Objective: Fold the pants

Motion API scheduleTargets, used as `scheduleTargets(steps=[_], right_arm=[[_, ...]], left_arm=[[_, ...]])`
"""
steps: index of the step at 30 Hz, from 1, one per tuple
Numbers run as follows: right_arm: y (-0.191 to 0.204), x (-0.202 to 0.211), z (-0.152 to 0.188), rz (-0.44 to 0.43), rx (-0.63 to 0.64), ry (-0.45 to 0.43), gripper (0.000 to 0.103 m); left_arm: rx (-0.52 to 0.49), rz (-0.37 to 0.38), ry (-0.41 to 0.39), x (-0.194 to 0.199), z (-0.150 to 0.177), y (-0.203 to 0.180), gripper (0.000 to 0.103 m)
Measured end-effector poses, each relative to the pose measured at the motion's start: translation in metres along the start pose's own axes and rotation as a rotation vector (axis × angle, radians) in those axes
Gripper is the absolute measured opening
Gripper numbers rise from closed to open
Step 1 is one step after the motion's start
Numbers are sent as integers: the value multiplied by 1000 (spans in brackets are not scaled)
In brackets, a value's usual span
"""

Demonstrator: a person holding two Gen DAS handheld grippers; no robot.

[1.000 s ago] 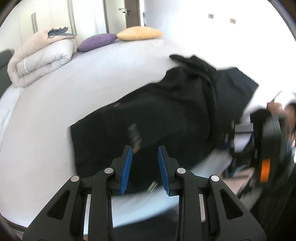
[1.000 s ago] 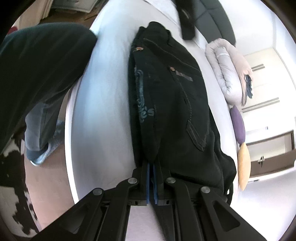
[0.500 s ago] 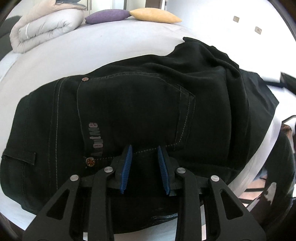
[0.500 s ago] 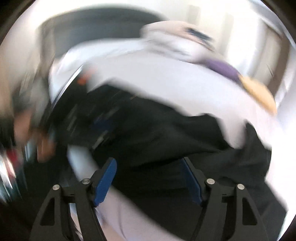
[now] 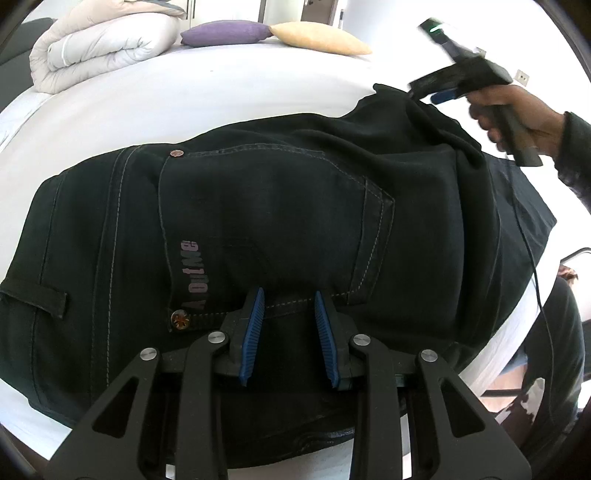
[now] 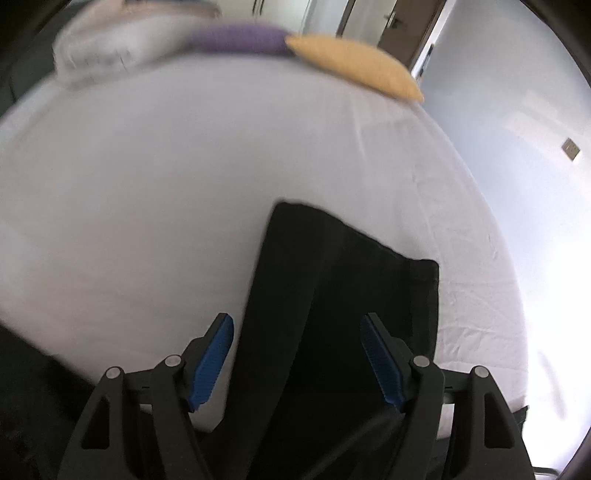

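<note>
Black pants [image 5: 266,206] lie on a white bed [image 5: 221,85], waist to the left, back pocket with grey lettering facing up. My left gripper [image 5: 289,299] is open and empty, hovering over the seat just below the pocket. My right gripper [image 5: 439,96] shows in the left wrist view at the far right, held by a hand above the bunched leg fabric. In the right wrist view my right gripper [image 6: 297,325] is wide open and empty over the pant leg ends [image 6: 343,295], which lie flat on the sheet [image 6: 147,184].
A rolled white duvet [image 5: 99,48] lies at the bed's far left. A purple cushion [image 5: 225,32] and a yellow cushion [image 5: 321,38] sit at the far edge. The bed's edge, a floor and a person's leg [image 5: 554,350] are on the right.
My right gripper let go of the pants, opened wide and swung over to the leg ends. My left gripper moved in close over the seat and stayed open.
</note>
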State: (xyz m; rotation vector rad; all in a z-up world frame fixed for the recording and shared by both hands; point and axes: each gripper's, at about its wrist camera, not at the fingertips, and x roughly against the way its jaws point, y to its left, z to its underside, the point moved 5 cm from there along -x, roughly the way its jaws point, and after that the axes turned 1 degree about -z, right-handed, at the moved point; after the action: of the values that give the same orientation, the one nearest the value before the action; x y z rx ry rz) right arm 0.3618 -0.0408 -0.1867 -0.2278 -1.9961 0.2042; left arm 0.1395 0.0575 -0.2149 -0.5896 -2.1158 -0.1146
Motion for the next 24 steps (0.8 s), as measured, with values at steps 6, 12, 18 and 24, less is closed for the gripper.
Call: scheduleTargets(steps=[6, 12, 18, 24], right_arm=[[-17, 10, 8, -46, -60, -55, 8], [-110, 82, 56, -182, -320, -226, 5], [-229, 105, 210, -308, -776, -299, 4], [-249, 70, 358, -480, -1162, -259, 12]], left_arm=[[-1, 3, -3, 1, 2, 2, 27], [8, -9, -7, 3, 4, 2, 28], [35, -6, 9, 4, -1, 2, 28], [44, -36, 43, 3, -9, 0, 28]])
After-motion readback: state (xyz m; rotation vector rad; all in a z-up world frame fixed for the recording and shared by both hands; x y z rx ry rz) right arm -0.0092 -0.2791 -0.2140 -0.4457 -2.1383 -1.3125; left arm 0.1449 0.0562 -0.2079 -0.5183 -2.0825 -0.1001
